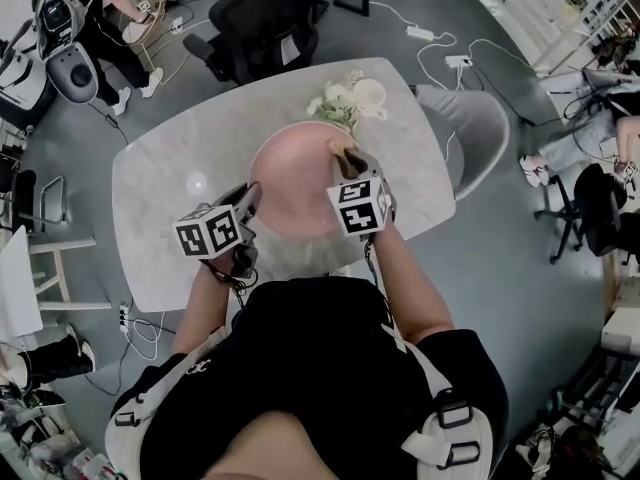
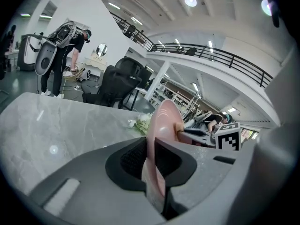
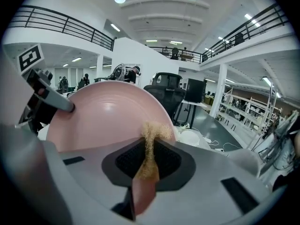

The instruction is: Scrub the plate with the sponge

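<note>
the plate point(image 1: 295, 183) is clamped at its rim by the left hand-held gripper point(image 2: 149, 159); the sponge point(image 3: 152, 134) (pinched in the right hand-held gripper point(image 3: 149, 150)) should be pressed flat on it.

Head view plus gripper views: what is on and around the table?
Plate: one, pink, held tilted over the table.
Sponge: one, tan, against the plate's face.
Table: one, pale marble, under the plate.
Flowers: one bunch, white-green, table's far end.
Cup: one, white, beside the flowers.
Office chair: one, black, beyond the table.
Chair: one, grey, right of the table.
Left gripper: one, grey, shut on the plate's rim.
Right gripper: one, grey, shut on the sponge.
</note>
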Demonstrator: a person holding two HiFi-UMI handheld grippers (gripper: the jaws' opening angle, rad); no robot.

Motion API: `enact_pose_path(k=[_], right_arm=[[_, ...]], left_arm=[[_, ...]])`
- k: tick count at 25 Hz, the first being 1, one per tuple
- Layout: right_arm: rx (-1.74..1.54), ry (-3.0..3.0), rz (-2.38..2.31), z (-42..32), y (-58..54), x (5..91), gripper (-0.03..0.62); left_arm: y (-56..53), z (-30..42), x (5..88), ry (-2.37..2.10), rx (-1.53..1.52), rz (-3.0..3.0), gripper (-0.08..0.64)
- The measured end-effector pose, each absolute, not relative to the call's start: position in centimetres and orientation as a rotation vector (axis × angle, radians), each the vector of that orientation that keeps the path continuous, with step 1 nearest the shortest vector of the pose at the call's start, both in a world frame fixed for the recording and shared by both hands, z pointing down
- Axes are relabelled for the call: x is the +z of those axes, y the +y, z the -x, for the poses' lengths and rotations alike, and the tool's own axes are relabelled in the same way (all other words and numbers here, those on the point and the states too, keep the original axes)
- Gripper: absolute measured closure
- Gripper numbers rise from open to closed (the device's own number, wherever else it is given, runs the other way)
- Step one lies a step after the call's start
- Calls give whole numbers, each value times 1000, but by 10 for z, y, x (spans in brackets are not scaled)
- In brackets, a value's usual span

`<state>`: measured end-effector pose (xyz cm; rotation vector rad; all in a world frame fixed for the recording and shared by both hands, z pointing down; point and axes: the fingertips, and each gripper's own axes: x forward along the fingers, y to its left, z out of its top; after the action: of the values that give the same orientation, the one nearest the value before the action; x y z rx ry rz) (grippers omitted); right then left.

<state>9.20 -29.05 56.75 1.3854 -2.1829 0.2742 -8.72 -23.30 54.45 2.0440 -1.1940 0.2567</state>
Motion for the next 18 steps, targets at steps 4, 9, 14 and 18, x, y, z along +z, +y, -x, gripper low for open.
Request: enact_pose_path(k=[4,9,14,18], right_arm=[[296,-2162,-1337,-90,-281,583,539],[331,-2170,-1244,-76,-263,594,538],[389,-2206,-1128,-51,-244,605,538],[437,-2247,-1020,-24,-227,608,540]], left_arm=[[-239,92,544,-1217,216,-2030,522],[-246,101,538,-1253,170,-2000,520],[-253,111,537,-1301,126,-1963,519],[-253,116,535,-1338,103,-1937,518]])
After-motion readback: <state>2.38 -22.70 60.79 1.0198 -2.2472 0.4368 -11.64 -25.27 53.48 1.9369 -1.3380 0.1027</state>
